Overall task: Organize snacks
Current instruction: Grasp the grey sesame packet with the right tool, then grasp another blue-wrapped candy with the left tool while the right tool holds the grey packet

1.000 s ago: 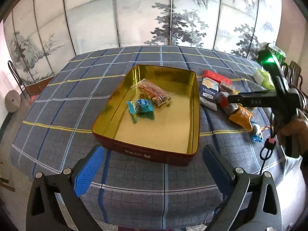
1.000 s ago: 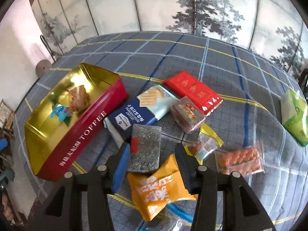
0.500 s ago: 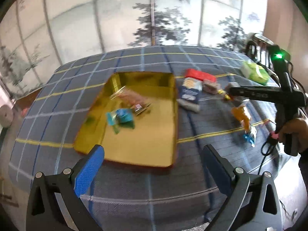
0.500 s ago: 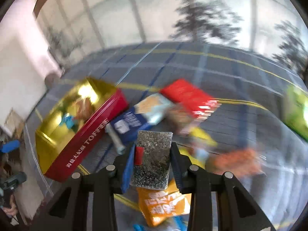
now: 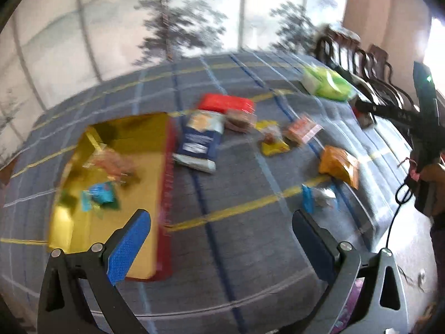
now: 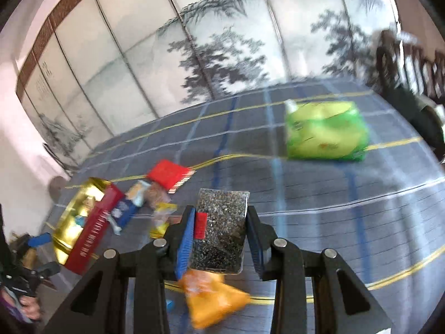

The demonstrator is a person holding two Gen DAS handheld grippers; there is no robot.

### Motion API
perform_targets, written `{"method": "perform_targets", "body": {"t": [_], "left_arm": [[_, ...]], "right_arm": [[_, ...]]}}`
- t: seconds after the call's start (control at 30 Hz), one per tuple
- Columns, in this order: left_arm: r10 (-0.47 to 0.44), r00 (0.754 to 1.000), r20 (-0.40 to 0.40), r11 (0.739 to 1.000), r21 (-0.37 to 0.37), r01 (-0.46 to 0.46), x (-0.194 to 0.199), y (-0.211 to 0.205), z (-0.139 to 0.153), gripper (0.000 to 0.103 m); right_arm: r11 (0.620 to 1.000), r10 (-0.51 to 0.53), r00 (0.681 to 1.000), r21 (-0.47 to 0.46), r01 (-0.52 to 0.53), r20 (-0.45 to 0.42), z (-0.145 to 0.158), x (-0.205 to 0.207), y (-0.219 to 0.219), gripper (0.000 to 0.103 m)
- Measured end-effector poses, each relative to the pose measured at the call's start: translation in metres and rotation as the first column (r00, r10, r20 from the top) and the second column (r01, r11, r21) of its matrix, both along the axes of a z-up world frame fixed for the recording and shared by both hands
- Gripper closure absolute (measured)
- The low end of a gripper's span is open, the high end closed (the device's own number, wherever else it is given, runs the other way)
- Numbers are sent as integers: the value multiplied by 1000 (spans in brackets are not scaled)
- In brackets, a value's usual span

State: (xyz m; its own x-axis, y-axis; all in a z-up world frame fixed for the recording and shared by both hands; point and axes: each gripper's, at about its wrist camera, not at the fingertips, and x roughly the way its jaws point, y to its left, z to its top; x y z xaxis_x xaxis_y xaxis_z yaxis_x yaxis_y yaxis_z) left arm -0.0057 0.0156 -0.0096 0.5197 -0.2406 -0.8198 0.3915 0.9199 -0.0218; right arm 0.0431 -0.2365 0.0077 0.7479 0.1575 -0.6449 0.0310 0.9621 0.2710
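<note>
1. The right gripper (image 6: 219, 236) had its blue-padded fingers (image 6: 185, 239) clenched on a flat, clear-wrapped packet of dark speckled snack with a small red label (image 6: 221, 232), which was held up off the table.
2. Just below that packet, blurred, lay an orange snack bag (image 6: 214, 300) on the grey plaid tablecloth with blue and yellow lines (image 6: 319, 203).
3. Farther out to the right sat a bright green bag (image 6: 325, 132), well apart from the other snacks.
4. To the left of the right gripper lay a cluster: a red flat packet (image 6: 168, 174), a navy and white biscuit pack (image 6: 130, 204) and a small yellow wrapper (image 6: 162, 217).
5. Beyond the cluster stood the rectangular tin with red outer walls and a gold inside (image 6: 94, 231), with a couple of snacks in it.
6. The left gripper (image 5: 219, 239) held its blue-padded fingers (image 5: 128, 247) released and wide apart, with nothing between them, above the table.
7. From the left wrist view, the tin (image 5: 164, 194) sat under the left finger, holding a clear packet of brownish snacks (image 5: 111, 165) and a small teal wrapper (image 5: 98, 194).
8. Just beside the tin's right wall lay the navy and white pack (image 5: 200, 144), then the red packet (image 5: 225, 103), the yellow wrapper (image 5: 272, 139), a pink-orange packet (image 5: 303, 129) and the orange bag (image 5: 338, 165).
9. A small blue-edged clear wrapper (image 5: 317, 197) lay near the right finger.
10. At the far right edge a hand (image 5: 432, 172) gripped the handle of the right gripper.
</note>
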Motion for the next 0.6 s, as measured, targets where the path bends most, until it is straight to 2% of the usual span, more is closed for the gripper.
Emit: {"method": "perform_targets", "body": {"t": [0.07,0.17,0.3,0.37,0.47,0.6], "left_arm": [[-31,997,-73,998,-49,28,3,-12,-7,2],[-65,981,-181,992,-121,43,11,-33,-15,2],[-129,977,-170,989,-94,115,21,-63,-17,2],[-172,960,-220,984,-89,156,26,-77,-27,3],[-160,960,-228,987,-66,149,33,-89,-37,3],[-176,953,-246,984,-80,161,36,-102,-50,4]], "right_arm": [[999,-31,1000,-22,31,-1,-3,-10,-11,67],[996,-87,996,17,88,-22,-20,-21,-35,67],[990,-141,990,-10,141,-27,-39,-32,-48,67],[990,-144,989,3,144,-30,-45,-34,-51,67],[989,-148,989,14,149,-25,-54,-37,-55,67],[986,-159,987,36,160,-27,-61,-38,-58,67]]}}
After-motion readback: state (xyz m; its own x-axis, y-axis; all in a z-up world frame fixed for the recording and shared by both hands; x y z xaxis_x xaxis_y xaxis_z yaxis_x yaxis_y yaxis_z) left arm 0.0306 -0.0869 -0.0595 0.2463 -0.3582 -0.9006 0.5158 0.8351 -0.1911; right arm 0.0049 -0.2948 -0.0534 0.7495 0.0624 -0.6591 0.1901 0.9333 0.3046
